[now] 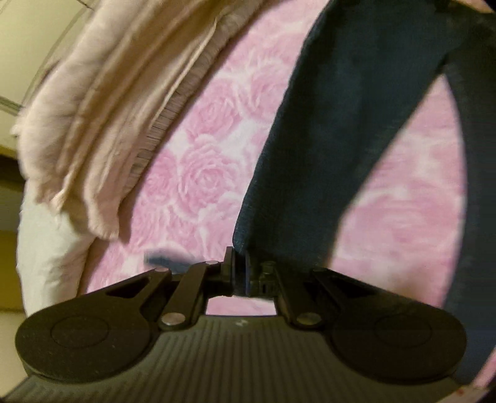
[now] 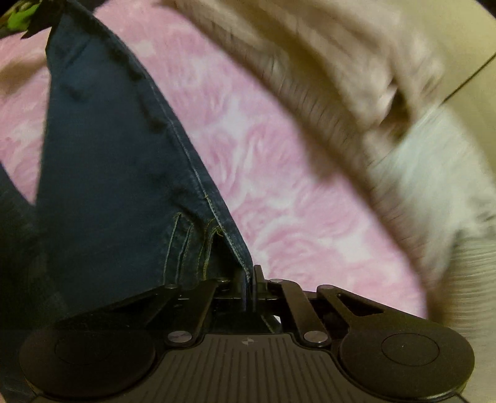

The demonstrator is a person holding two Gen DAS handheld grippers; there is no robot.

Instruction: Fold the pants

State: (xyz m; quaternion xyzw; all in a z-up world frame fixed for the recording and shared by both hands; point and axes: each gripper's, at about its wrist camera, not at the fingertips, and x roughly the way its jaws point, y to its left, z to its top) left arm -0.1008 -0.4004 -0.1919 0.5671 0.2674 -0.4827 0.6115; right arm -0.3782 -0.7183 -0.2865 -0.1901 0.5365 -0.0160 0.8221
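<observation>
**Jeans pinched at both grippers, hanging above the pink rose bedspread**

Denim fills the middle of both wrist views. The left gripper [image 1: 238, 272] has its jaws drawn together on a thin edge of the dark blue pants [image 1: 350, 124], with the cloth running up and away from the pads in 1 broad band that splits into 2 legs further off. The right gripper [image 2: 249, 285] is likewise clamped on the pants [image 2: 117, 161], its jaws meeting on a stitched hem or seam edge with pale thread lines visible just beside the pads.

Below the cloth lies the pink rose bedspread [image 1: 201, 161], and the fabric looks lifted off it near each grip, though blur makes the gap hard to judge.

Only the left view shows the 2 legs diverging, plus a small dark blurred shape just left of the fingers that cannot be identified. Only the right view shows the seam stitching clearly and a green patch [image 2: 21, 15] in the far corner. Both show a cream fluffy blanket [image 1: 102, 102] bunched along the bed's edge.
</observation>
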